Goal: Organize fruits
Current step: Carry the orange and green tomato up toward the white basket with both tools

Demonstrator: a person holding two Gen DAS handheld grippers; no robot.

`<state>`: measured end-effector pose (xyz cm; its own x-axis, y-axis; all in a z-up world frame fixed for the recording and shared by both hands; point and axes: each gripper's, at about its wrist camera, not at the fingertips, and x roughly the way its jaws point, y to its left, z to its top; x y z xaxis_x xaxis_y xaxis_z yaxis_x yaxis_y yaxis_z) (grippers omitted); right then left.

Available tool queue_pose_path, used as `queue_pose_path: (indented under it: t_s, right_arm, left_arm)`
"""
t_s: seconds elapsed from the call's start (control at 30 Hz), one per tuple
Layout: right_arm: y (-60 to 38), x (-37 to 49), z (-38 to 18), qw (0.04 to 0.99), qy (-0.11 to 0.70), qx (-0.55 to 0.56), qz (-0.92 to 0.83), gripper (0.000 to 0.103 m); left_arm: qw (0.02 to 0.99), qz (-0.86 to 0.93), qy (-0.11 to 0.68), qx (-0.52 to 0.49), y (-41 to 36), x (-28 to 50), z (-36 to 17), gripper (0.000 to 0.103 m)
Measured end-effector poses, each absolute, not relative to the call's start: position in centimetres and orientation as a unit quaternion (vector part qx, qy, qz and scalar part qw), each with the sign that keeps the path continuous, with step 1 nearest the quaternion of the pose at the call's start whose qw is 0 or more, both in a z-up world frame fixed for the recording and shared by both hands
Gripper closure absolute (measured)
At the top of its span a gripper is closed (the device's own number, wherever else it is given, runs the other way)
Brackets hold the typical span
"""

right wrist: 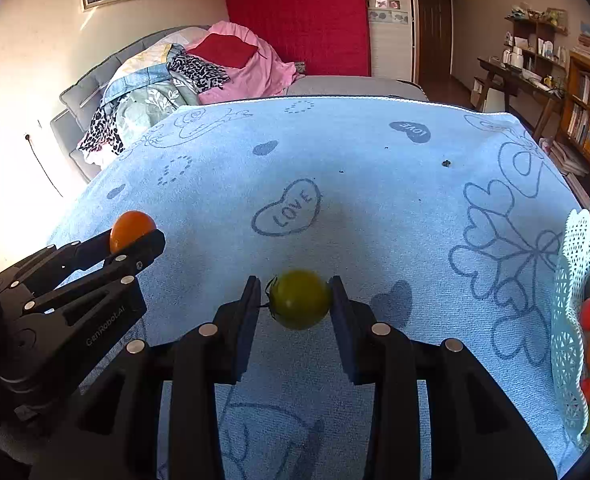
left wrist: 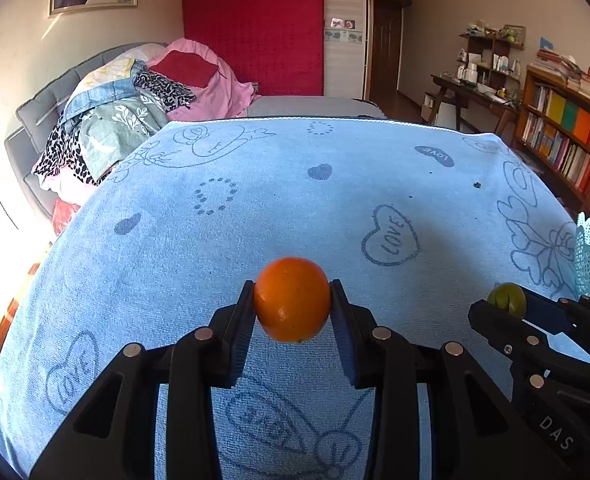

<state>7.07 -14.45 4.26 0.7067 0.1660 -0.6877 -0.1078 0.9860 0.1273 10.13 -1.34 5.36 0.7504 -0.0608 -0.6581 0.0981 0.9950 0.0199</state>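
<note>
My left gripper (left wrist: 292,304) is shut on an orange fruit (left wrist: 292,299) and holds it above the blue towel (left wrist: 255,184). It also shows in the right wrist view (right wrist: 135,240), at the left, with the orange fruit (right wrist: 131,227). My right gripper (right wrist: 295,300) is shut on a yellow-green tomato (right wrist: 299,299), also above the towel. In the left wrist view the right gripper (left wrist: 507,308) sits at the right with the tomato (left wrist: 507,298). A white lace-pattern basket (right wrist: 571,320) at the right edge holds several red, orange and green fruits.
The towel-covered table ends at its far edge (right wrist: 335,98). Behind it is a bed with piled clothes (right wrist: 199,68) and a red mattress (right wrist: 299,16). A bookshelf (left wrist: 567,136) and desk stand at the right. The basket rim (left wrist: 589,256) shows at the right.
</note>
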Motion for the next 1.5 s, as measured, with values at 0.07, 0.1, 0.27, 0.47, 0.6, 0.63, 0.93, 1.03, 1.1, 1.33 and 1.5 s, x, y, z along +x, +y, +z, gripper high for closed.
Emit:
queue_pose_path:
  t_s: [0.07, 0.1, 0.27, 0.47, 0.6, 0.63, 0.93, 1.03, 1.1, 1.33, 1.5]
  right_arm:
    - [-14.9, 6.6, 4.5, 0.924, 0.372, 0.043, 0.071, 0.067]
    - [-15.1, 6.3, 4.7, 0.925, 0.371, 0.045, 0.068, 0.067]
    - [-16.5, 4.9, 5.5, 0.929, 0.360, 0.057, 0.056, 0.067]
    - [-18.4, 3.4, 6.6, 0.935, 0.345, 0.071, 0.043, 0.067]
    - [-19.7, 2.4, 7.1, 0.938, 0.335, 0.081, 0.035, 0.067]
    - [-20.1, 2.2, 7.3, 0.939, 0.332, 0.083, 0.032, 0.067]
    - [-24.1, -0.4, 8.4, 0.945, 0.306, 0.112, 0.002, 0.067]
    - [-25.5, -1.2, 8.5, 0.946, 0.299, 0.120, -0.007, 0.067]
    - [-26.5, -1.7, 8.5, 0.947, 0.296, 0.126, -0.014, 0.067]
    - [-29.7, -3.3, 8.1, 0.945, 0.293, 0.143, -0.041, 0.067]
    - [-31.8, -4.4, 7.7, 0.942, 0.292, 0.155, -0.059, 0.067]
  left_arm:
    - [0.936, -0.046, 0.349, 0.029, -1.6, 10.0, 5.5, 0.066]
    - [0.936, -0.047, 0.347, 0.031, -1.7, 9.9, 5.5, 0.066]
    - [0.936, -0.056, 0.346, 0.042, -2.6, 9.5, 5.4, 0.066]
    - [0.936, -0.066, 0.342, 0.054, -3.9, 8.6, 5.6, 0.066]
    - [0.936, -0.075, 0.337, 0.065, -5.3, 7.9, 5.8, 0.066]
    - [0.936, -0.077, 0.336, 0.068, -5.7, 7.8, 5.9, 0.066]
    - [0.939, -0.097, 0.319, 0.087, -8.8, 6.5, 7.0, 0.066]
    - [0.939, -0.105, 0.314, 0.096, -10.0, 6.1, 7.4, 0.066]
    - [0.938, -0.110, 0.311, 0.102, -10.9, 5.8, 7.5, 0.066]
    - [0.937, -0.128, 0.303, 0.121, -13.8, 4.9, 7.9, 0.066]
    - [0.933, -0.146, 0.301, 0.130, -16.0, 4.4, 8.3, 0.066]
